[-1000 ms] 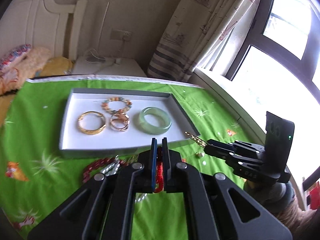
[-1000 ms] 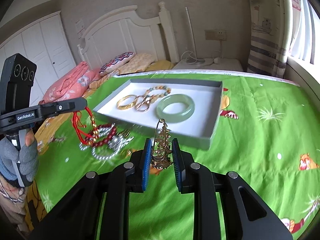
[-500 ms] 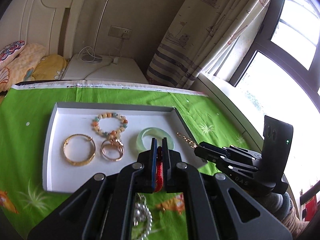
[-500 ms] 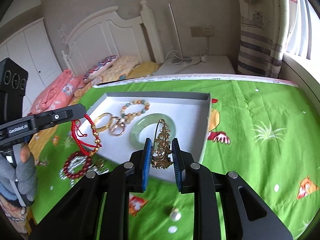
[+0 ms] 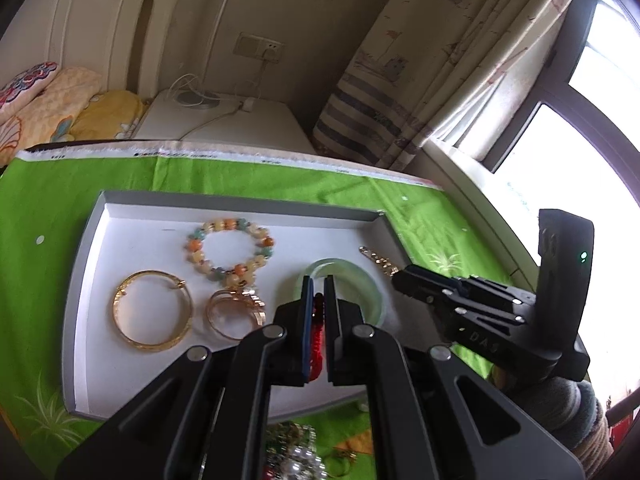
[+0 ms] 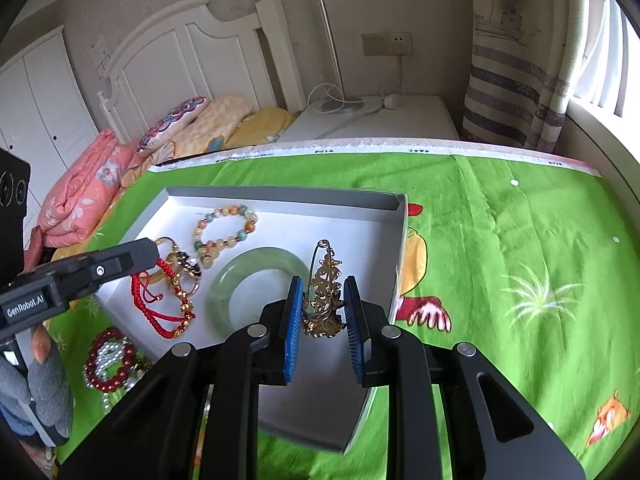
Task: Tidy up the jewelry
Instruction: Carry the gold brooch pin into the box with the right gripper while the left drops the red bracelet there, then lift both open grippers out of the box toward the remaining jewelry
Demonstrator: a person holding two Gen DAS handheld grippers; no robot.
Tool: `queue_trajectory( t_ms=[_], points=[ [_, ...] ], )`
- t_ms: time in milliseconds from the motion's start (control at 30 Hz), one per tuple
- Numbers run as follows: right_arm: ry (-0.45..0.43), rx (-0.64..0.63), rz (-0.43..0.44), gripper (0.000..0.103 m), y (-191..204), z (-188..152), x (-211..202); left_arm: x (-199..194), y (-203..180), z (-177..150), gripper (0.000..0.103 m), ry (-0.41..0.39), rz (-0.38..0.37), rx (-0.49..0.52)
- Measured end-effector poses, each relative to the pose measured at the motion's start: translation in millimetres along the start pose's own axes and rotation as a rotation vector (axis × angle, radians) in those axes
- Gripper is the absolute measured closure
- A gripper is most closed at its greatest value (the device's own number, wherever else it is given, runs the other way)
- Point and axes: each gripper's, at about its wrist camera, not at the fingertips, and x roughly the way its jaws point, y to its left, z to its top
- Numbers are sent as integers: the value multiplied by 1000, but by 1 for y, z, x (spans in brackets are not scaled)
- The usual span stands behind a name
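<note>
Both tongs (image 5: 316, 292) (image 6: 320, 300) — now over tray (image 6: 280, 196)

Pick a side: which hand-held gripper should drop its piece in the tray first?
Probably right. The right hand-held gripper holds the gold brooch over bare tray floor beside the jade bangle. The left hand-held gripper dangles its red cord bracelet over the gold rings.

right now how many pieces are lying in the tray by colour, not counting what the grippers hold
gold: 2, the gold bangle and the gold ring cluster
green: 1, the jade bangle
mixed colours: 1, the beaded bracelet
total: 4 lying in the grey tray
</note>
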Motion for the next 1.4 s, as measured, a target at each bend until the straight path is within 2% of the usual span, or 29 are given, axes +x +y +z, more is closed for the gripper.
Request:
queue_trajectory(
  t_ms=[33,67,100,133,167,333,400,467,533,733,967,1067,1133,1233,1400],
  points=[
    [2,7,4,78,-1,0,1,0,3,-1,94,-2,10,-5],
    [4,17,10,66,-3,-1,2,1,7,-2,81,3,16,-17],
    [4,33,22,57,-5,-2,0,0,12,-3,75,4,13,-32],
    [-5,43,53,50,-7,-3,-2,-2,15,-4,63,-4,16,-40],
    [-15,50,66,47,-7,-5,-6,-5,18,-5,60,-12,24,-44],
    [-43,38,95,47,-4,-18,-33,-24,33,-12,56,-42,66,-77],
    [-45,25,110,47,0,-27,-46,-37,36,-19,50,-67,104,-83],
    [-50,11,113,47,4,-34,-56,-49,37,-26,37,-85,158,-87],
    [-48,-11,115,47,9,-44,-65,-62,36,-36,29,-94,221,-88],
    [-11,-37,137,46,26,-79,-78,-93,24,-73,11,-108,352,-36],
    [21,-78,154,43,52,-109,-78,-106,21,-116,6,-61,418,19],
    [13,-114,121,43,60,-112,-79,-111,22,-130,6,-54,429,22],
    [19,-100,149,43,62,-111,-79,-117,25,-137,6,-56,418,14],
    [21,-121,131,43,68,-114,-78,-122,29,-144,3,-63,406,5],
    [14,-117,129,43,67,-115,-77,-128,51,-145,3,-76,307,-120]
  ],
)
